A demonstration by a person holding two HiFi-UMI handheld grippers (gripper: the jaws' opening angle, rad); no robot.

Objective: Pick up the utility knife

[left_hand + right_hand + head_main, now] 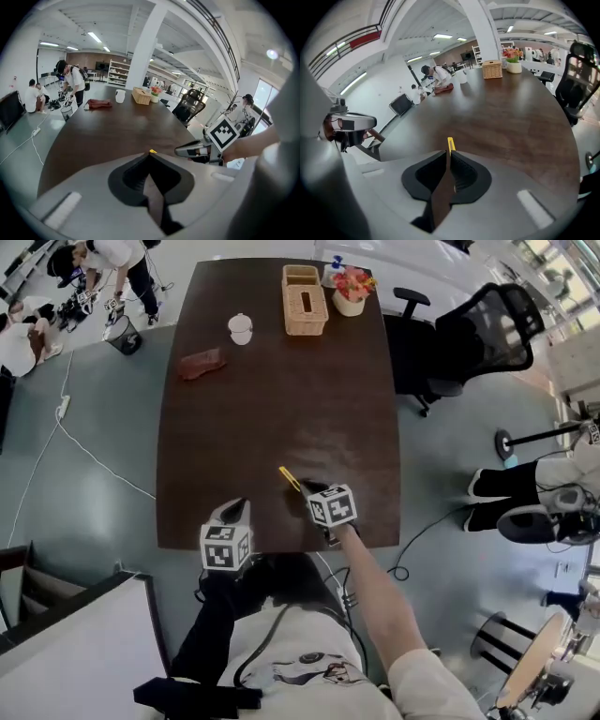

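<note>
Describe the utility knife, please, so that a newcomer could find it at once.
Start at the dark table, at its near edge, where the right gripper reaches in. The knife is the thin yellow strip sticking out of that shut gripper, the only yellow thing there; basket, cup and cloth lie toward the far end.

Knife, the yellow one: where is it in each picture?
Head view: knife, lower middle, at the right hand-held gripper.
Left gripper view: knife, a tiny tip above the jaws.
Right gripper view: knife, poking out from the jaws.
Shared landmark: basket.
</note>
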